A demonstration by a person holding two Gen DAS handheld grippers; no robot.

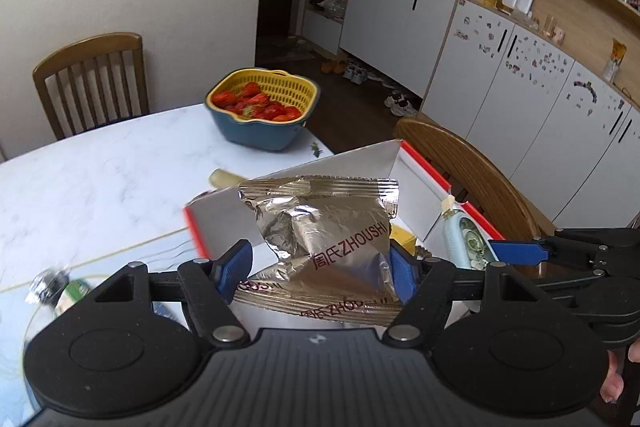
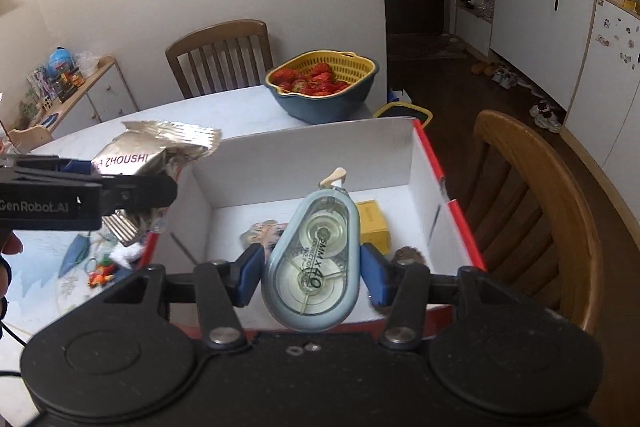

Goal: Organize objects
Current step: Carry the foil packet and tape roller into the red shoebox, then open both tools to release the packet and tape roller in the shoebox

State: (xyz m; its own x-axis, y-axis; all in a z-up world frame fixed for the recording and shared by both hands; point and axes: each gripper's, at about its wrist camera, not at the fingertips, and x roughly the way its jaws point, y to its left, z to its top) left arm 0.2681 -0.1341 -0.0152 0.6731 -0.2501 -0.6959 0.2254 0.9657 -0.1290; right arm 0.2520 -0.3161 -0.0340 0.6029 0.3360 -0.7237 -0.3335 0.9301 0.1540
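Note:
My left gripper (image 1: 320, 267) is shut on a silver foil snack packet (image 1: 324, 227) printed ZHOUSHI and holds it above the left wall of a white cardboard box with red edges (image 1: 416, 167). The packet also shows in the right wrist view (image 2: 144, 155). My right gripper (image 2: 312, 271) is shut on a pale blue correction tape dispenser (image 2: 312, 267) and holds it over the open box (image 2: 304, 155). Inside the box lie a yellow block (image 2: 374, 225), a printed figure card (image 2: 264, 233) and a brown item (image 2: 408, 255).
A blue and yellow strainer basket of strawberries (image 1: 264, 107) stands at the far side of the white marble table (image 1: 100, 171). Wooden chairs (image 1: 92, 83) (image 2: 532, 211) stand behind and right of the table. Small toys (image 2: 104, 267) lie left of the box.

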